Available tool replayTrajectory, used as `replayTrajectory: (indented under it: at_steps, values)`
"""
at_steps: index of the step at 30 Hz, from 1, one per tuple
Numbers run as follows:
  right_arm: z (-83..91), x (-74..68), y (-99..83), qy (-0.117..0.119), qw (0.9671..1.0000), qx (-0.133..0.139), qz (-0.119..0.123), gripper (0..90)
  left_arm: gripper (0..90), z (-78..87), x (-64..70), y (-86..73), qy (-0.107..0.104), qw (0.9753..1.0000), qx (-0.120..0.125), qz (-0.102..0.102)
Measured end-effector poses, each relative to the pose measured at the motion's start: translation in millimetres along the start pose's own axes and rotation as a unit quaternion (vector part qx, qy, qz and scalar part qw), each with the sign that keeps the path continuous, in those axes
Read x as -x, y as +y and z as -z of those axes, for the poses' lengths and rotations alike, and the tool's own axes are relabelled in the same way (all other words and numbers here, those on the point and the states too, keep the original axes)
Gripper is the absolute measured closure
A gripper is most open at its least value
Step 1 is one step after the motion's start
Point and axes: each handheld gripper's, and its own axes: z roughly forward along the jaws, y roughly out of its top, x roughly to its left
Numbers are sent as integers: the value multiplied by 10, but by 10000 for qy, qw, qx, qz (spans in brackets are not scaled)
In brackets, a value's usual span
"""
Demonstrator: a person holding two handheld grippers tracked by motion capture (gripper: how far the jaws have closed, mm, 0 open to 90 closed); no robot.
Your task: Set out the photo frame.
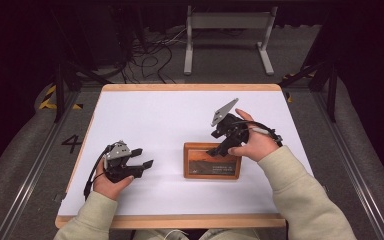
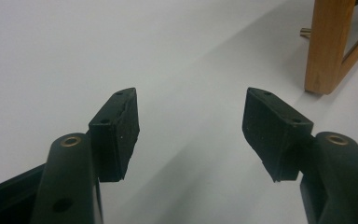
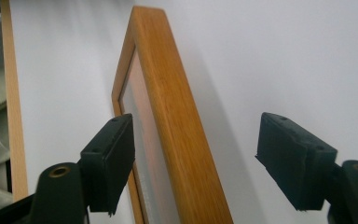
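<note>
Two grippers work a white table [image 1: 145, 115] from above: my right gripper [image 1: 216, 150] tips down over the top edge of a wooden picture frame [image 1: 212, 161] near the middle, jaws apart, while my left gripper [image 1: 146, 158] waits well to the side, jaws also apart. Pale lettering crosses the frame's picture, too small to read; a "4" [image 1: 72, 143] marks the floor.

Left gripper view: spread jaws over bare tabletop, a frame corner [image 2: 328, 44] at the upper right.

Right gripper view: the frame's wooden rail [image 3: 177, 121] runs between my open jaws, unclamped. I judge this the approach to a grasp; next, closing squarely on that rail.
</note>
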Motion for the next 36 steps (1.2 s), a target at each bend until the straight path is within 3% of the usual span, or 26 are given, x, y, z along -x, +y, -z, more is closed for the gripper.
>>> replayTrajectory:
  at_steps: [4,9,19,27,36]
  values:
    - [208,-55,-148,-194,9987,429,-188,272,358,44,21,5,16,10000,50,16]
    - [427,-88,-414,-377,9941,900,-466,269,342,65,70,10,21,10000,46,-7]
    - [686,-79,-875,-643,9879,1063,-929,187,290,51,112,32,7,10000,38,-17]
    - [734,-79,-1228,-875,9780,1284,-1393,180,273,121,138,-12,0,10000,68,1]
    - [617,-126,-1584,-1121,9646,1522,-1839,186,272,180,114,-34,57,9999,154,6]
